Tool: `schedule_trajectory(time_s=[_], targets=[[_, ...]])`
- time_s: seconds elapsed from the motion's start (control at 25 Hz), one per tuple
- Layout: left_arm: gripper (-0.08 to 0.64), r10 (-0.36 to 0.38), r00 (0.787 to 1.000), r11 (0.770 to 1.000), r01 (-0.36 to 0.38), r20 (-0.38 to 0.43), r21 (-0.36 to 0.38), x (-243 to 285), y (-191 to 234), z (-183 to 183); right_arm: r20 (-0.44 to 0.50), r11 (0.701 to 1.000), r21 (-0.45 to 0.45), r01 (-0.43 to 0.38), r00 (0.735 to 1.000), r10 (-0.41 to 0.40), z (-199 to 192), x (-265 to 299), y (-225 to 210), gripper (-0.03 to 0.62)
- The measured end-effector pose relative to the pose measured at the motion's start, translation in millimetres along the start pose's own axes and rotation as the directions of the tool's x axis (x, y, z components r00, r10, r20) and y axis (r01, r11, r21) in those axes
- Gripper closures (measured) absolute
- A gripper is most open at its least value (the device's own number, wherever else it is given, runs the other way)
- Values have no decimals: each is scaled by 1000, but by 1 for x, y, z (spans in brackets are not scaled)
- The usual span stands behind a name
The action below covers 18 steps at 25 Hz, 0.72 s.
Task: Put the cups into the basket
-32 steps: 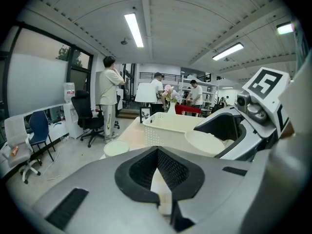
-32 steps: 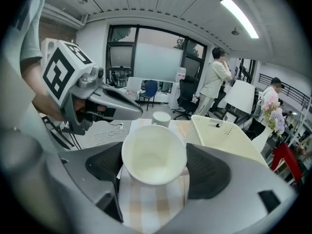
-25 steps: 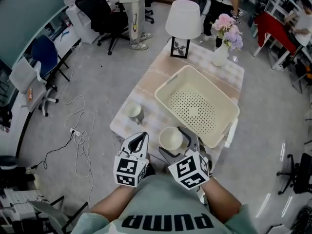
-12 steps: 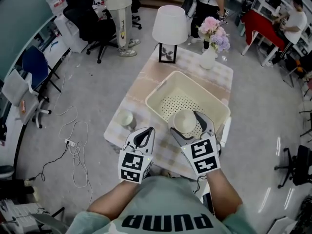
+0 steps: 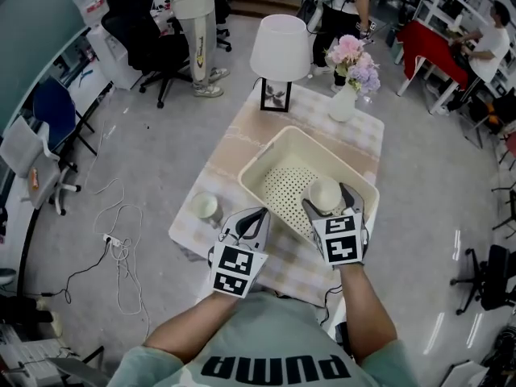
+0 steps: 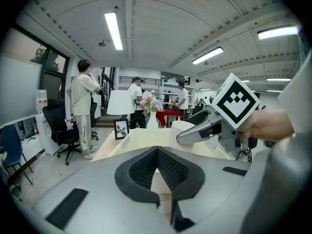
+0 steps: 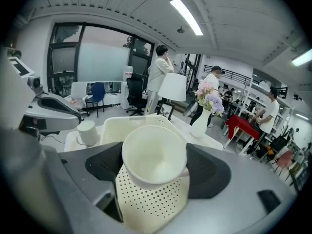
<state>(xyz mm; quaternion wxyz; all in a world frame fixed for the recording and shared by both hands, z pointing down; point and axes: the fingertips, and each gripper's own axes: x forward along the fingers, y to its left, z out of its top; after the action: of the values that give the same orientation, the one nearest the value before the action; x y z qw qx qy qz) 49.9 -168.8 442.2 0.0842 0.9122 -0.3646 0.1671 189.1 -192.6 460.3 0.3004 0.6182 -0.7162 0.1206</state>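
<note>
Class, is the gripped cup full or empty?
Empty: the right gripper view looks into the cup and shows only bare white inside.

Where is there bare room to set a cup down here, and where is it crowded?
Free: the basket floor left of the held cup in the right gripper; the strip of tabletop between lamp and basket. Crowded: the near edge, with the left gripper and the second cup.

Cup (image 7: pixel 154 154) in my right gripper (image 5: pixel 329 198): plain cream-white. Basket (image 5: pixel 278 161): cream, floor dotted with small holes. Second cup (image 5: pixel 203 206): white. Tablecloth (image 5: pixel 234 147): pale pink-beige check. My left gripper (image 5: pixel 258 214): grey shell, black pads; its marker cube (image 5: pixel 237 269) black-and-white squares. Lamp (image 5: pixel 280 47): white shade. Flowers (image 5: pixel 352 56): pink, lilac. Vase (image 5: pixel 343 103): white.
</note>
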Motion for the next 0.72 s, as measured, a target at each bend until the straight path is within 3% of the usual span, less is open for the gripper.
schedule_trajectory(time_s=[0.32,0.72], targets=[[555,-29,999,999,30,-31,19,21,-3,2,-77,995,71,69,995,-64,-20,39,-24,209],[555,-39,998,999,40,-51,21,39,5,3,-179,986,82,145,975,-128,-56,83,-45,209]])
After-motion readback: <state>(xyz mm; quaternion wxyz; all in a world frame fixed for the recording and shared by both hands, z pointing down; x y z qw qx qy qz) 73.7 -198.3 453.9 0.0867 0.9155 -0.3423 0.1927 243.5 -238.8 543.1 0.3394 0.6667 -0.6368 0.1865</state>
